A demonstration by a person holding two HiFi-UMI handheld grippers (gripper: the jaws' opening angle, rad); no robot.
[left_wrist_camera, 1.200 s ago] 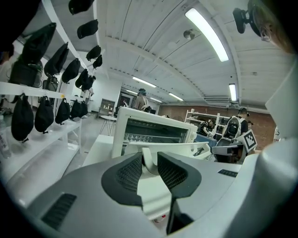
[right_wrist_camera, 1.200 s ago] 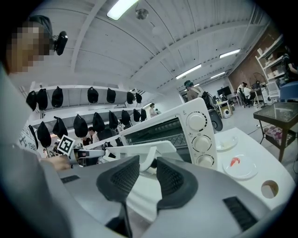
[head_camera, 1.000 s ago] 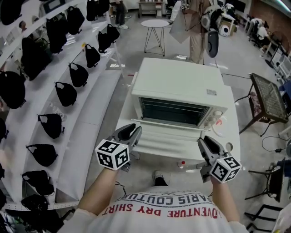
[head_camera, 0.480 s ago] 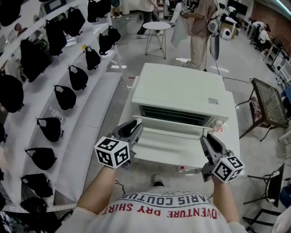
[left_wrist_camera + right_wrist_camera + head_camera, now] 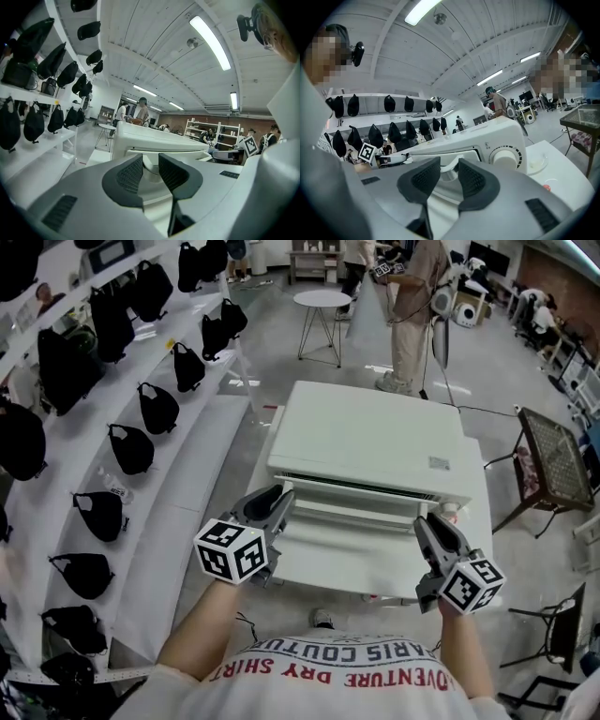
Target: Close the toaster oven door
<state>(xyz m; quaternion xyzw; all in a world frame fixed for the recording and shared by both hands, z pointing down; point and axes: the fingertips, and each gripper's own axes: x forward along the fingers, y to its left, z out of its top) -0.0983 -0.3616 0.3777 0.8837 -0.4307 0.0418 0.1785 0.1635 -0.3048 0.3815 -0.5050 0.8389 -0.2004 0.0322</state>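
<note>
Both left tongs (image 5: 280,503) and right tongs (image 5: 424,527) clamp the toaster oven door handle (image 5: 449,164), jaws narrowly apart.

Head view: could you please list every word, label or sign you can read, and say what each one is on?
"ARIS COUTU": red print on the shirt, upside down, ends cut off.
"DVENTURE DRY SHIRT": same shirt, also upside down.
Sticker on the toaster oven: too small to read.
Marker cubes: square patterns only, no words.
</note>
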